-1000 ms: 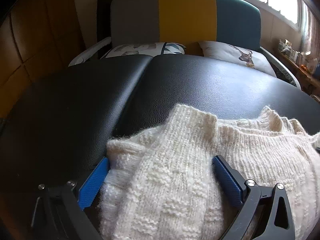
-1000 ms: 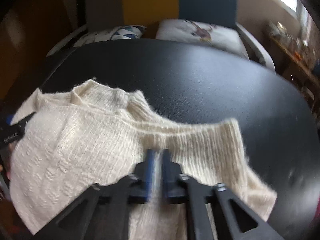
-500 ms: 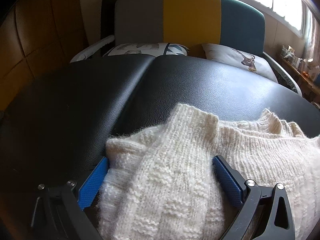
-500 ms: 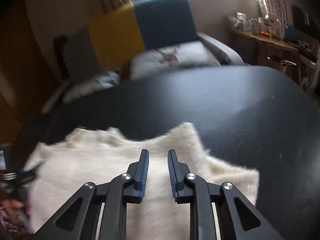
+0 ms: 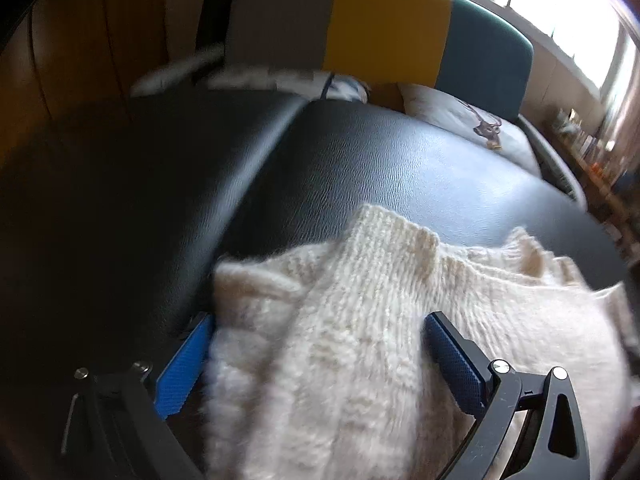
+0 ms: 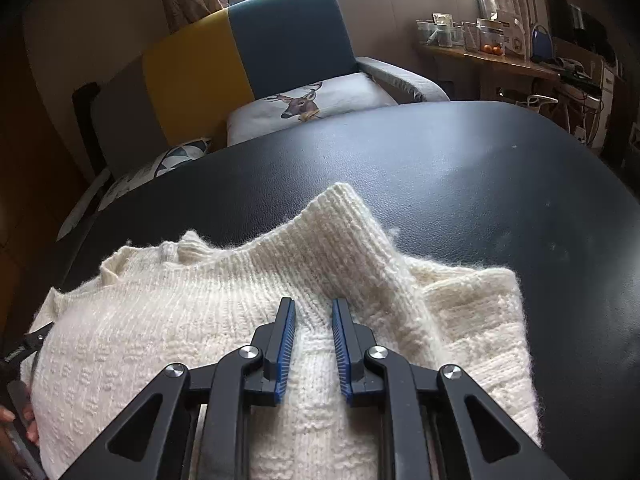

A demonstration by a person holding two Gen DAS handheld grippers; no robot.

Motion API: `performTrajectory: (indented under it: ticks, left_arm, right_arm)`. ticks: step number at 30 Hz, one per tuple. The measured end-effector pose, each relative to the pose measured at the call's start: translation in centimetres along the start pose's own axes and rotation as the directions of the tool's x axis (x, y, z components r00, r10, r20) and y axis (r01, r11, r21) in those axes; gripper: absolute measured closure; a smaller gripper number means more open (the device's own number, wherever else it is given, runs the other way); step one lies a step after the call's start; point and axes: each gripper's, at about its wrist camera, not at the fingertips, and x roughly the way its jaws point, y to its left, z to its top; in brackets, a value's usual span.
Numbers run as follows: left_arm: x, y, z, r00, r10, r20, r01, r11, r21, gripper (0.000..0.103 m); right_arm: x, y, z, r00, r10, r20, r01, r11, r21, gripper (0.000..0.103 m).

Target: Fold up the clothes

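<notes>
Both tongs stand apart, gripping nothing: left gripper wide around a sleeve, right gripper narrowly, having just opened and eased back. Sweater lies on the black table, cuff at 12 o'clock. Regrip yours at the fold edge, pull flat.

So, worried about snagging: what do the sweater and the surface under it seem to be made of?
The sweater looks like cream wool or a wool-like yarn, chunky knit: visible ribs and a fuzzy halo at the edges. The black surface looks like leather or faux leather: fine pebbled grain with a soft sheen.
</notes>
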Motion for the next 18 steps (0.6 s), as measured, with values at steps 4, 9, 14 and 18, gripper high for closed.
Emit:
performTrajectory:
  ticks: [4,9,14,18]
  left_arm:
    - [-1.9,2.7,-0.5,0.997,0.08,0.02,-0.079,0.996,-0.033,0.007]
    - [-2.5,-0.2,1.0,0.998,0.036,0.046,-0.038,0.999,0.035,0.012]
    - [1.9,-4.5,2.6,0.993,0.112,-0.028,-0.105,0.98,0.17,0.036]
    - [1.2,-6.2,2.5,0.986,0.164,0.032,-0.167,0.96,0.224,0.079]
  right_arm:
    - [0.0,-0.4,-0.3,0.999,0.034,0.012,-0.034,0.999,0.021,0.085]
    - [-0.3,-1.1,-0.6,0.997,0.077,0.02,-0.078,0.996,0.053,0.085]
    - [-0.5,-1.1,-0.9,0.997,0.077,0.025,-0.078,0.995,0.054,0.085]
    - [-0.6,-1.1,-1.0,0.997,0.077,0.027,-0.078,0.996,0.05,0.085]
